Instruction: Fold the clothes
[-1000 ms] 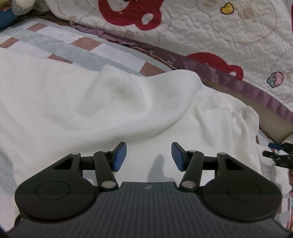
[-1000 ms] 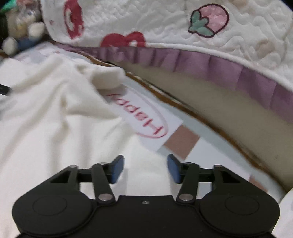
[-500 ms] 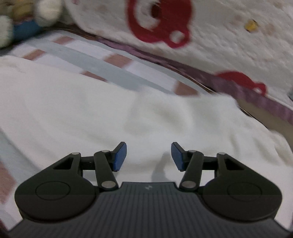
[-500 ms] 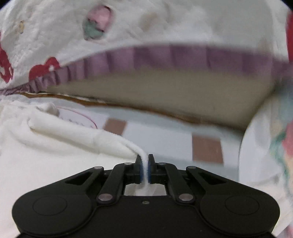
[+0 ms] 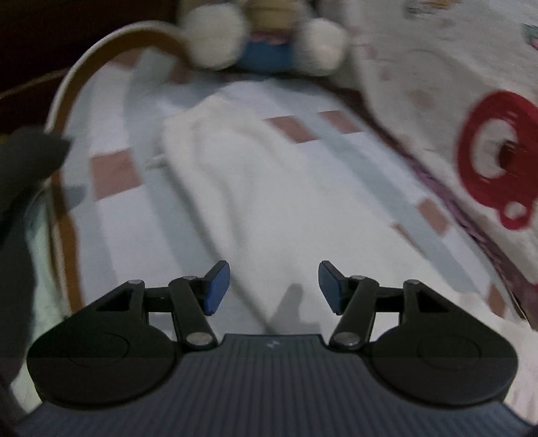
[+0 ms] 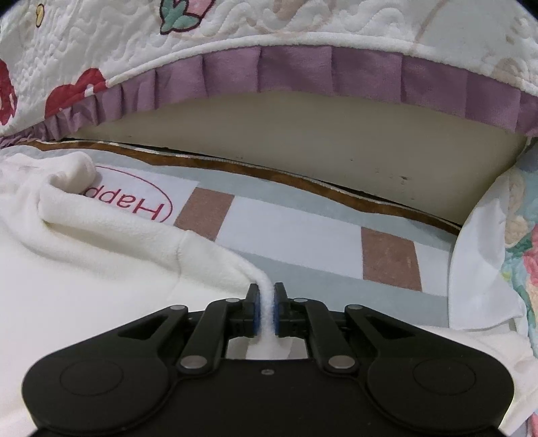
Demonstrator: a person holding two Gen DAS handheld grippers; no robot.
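Note:
A cream fleece garment [image 6: 101, 255] lies spread on a checked mat [image 6: 302, 235]. My right gripper [image 6: 267, 311] is shut on a pinched corner of the garment, and the cloth runs back between the blue pads. In the blurred left wrist view the same garment [image 5: 255, 188] stretches away as a long strip. My left gripper [image 5: 274, 285] hovers open above it, with nothing between its fingers.
A quilted bedspread [image 6: 235, 27] with a purple frill overhangs a mattress side [image 6: 302, 134] behind the mat. A plush toy [image 5: 265, 37] sits at the mat's far end. Floral fabric [image 6: 517, 255] lies at right. A dark shape [image 5: 23, 174] fills the left edge.
My right gripper closed on the garment's corner and holds it steady. My left gripper swung left, still open, so the plush toy and the mat's far end came into view.

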